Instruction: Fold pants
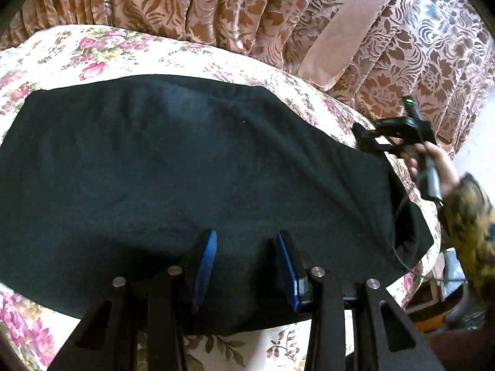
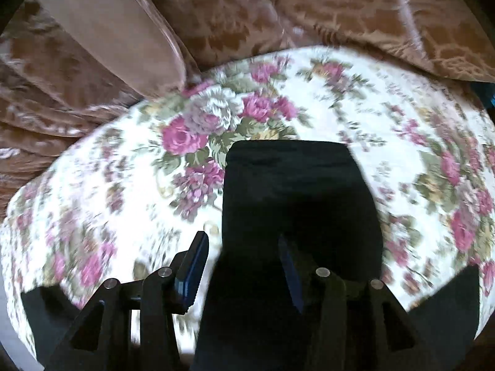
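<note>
Black pants (image 1: 191, 160): soft, limp, light, likely fleece; spread on floral cloth (image 1: 102, 49). Best pinched at hem corners. Left gripper (image 1: 244, 266) wide, empty; right gripper (image 2: 241, 266) wide, astride leg edge.

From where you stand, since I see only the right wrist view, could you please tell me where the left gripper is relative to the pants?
Observer: The left gripper is open, with both fingers over the near edge of the black pants and nothing gripped.
Operator: Thank you. How does the rest of the garment lie?
Observer: It is spread broad and mostly flat across the floral cloth, with only shallow wrinkles.
Operator: And where does my right gripper sit along it?
Observer: The right gripper is at the pants' right end, on the far edge nearest the brown curtain. I cannot tell from here whether it touches the fabric.
</note>
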The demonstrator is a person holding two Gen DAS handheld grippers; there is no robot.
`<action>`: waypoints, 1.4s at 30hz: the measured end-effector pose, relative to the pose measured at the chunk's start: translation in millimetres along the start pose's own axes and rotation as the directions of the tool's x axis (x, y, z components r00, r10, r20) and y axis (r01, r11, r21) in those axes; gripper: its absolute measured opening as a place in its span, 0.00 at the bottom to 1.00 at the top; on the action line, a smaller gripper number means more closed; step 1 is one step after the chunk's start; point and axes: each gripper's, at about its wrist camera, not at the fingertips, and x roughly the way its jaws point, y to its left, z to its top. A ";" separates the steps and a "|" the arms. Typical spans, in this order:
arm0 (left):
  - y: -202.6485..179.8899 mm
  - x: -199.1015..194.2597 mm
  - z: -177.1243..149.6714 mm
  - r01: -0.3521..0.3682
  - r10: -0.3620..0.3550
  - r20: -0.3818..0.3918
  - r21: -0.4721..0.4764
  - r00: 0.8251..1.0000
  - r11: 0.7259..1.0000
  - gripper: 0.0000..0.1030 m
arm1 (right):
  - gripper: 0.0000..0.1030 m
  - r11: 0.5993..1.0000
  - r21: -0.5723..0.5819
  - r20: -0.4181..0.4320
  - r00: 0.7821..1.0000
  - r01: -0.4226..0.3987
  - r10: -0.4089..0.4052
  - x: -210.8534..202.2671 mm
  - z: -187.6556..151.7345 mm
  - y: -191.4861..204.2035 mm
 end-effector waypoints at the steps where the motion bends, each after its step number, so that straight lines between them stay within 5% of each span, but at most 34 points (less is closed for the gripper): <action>1: -0.1 0.6 0.0 0.002 -0.002 0.000 0.000 1.000 1.000 0.40 | 0.46 1.000 -0.009 -0.017 0.999 0.028 -0.028 9.9 3.9 4.7; 4: -0.1 1.0 0.5 0.005 -0.005 -0.003 0.002 1.000 1.000 0.40 | 0.46 0.992 -0.061 -0.068 0.991 0.113 -0.117 35.5 6.8 15.8; 6: 1.3 1.7 0.4 0.012 -0.012 -0.003 -0.007 1.000 1.000 0.40 | 0.20 0.976 -0.120 -0.073 0.979 0.181 -0.191 43.5 3.9 20.8; 8: 2.0 1.4 -0.4 0.016 -0.016 -0.001 -0.009 1.000 1.000 0.40 | 0.07 0.971 -0.147 -0.040 0.979 0.191 -0.198 35.1 0.4 21.5; 13: 1.5 0.9 -0.1 0.012 -0.012 -0.001 -0.008 1.000 1.000 0.40 | 0.06 0.999 -0.030 0.105 0.994 -0.038 0.041 -34.3 -16.4 -21.1; 19: -1.7 -3.3 0.6 0.021 -0.021 -0.004 -0.021 1.000 1.000 0.40 | 0.06 0.939 0.097 0.347 0.896 -0.329 0.278 -148.9 -64.9 -109.4; 24: -15.7 -6.5 -1.9 0.032 -0.032 -0.017 -0.006 0.999 0.999 0.40 | 0.06 0.893 0.189 0.443 0.847 -0.408 0.294 -187.9 -108.6 -178.2; 27: -27.0 -5.1 -4.6 0.040 -0.039 -0.033 0.020 0.999 0.999 0.40 | 0.06 0.871 0.267 0.461 0.848 -0.413 0.261 -187.7 -143.3 -216.8; 35: -59.0 0.1 -7.1 0.068 -0.062 -0.072 0.096 0.995 0.993 0.40 | 0.08 0.785 0.470 0.394 0.891 -0.405 0.223 -126.4 -205.8 -286.8; 37: -67.2 2.6 -8.2 0.068 -0.059 -0.082 0.118 0.995 0.991 0.40 | 0.12 0.775 0.485 0.384 0.895 -0.405 0.227 -119.8 -217.3 -293.2; 39: -71.5 5.8 -10.0 0.074 -0.062 -0.095 0.125 0.994 0.989 0.40 | 0.30 0.755 0.503 0.383 0.891 -0.422 0.243 -114.5 -224.8 -299.3; 42: -76.5 9.1 -11.7 0.073 -0.059 -0.104 0.134 0.993 0.988 0.40 | 0.33 0.719 0.520 0.409 0.874 -0.461 0.264 -112.7 -228.5 -307.7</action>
